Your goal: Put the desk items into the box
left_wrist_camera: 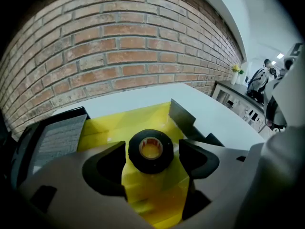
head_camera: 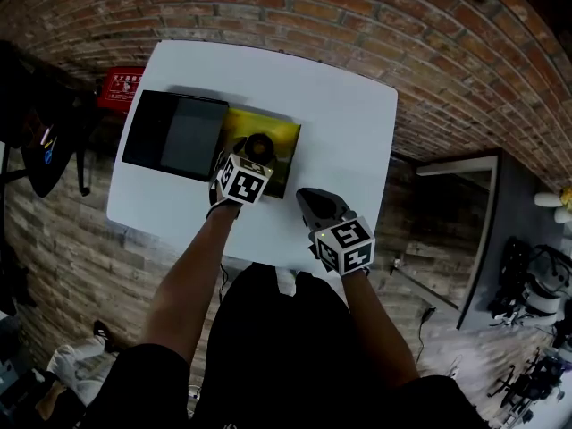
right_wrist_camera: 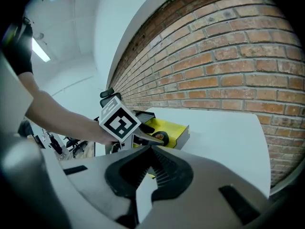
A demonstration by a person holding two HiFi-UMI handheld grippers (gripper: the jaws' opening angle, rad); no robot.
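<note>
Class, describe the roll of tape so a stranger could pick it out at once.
On the white table lies a box with a yellow inside, a dark lid beside it. The roll of tape lies in it: the only round thing, black with a tan core.

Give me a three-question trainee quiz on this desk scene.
1. True or false: the right gripper has its jaws together, with nothing between them.
2. What lies in the yellow-lined box? A) scissors B) black tape roll C) stapler
3. Fill in: the jaws of the left gripper stand ___, one on either side of the roll.
Key: 1 true; 2 B; 3 apart.
</note>
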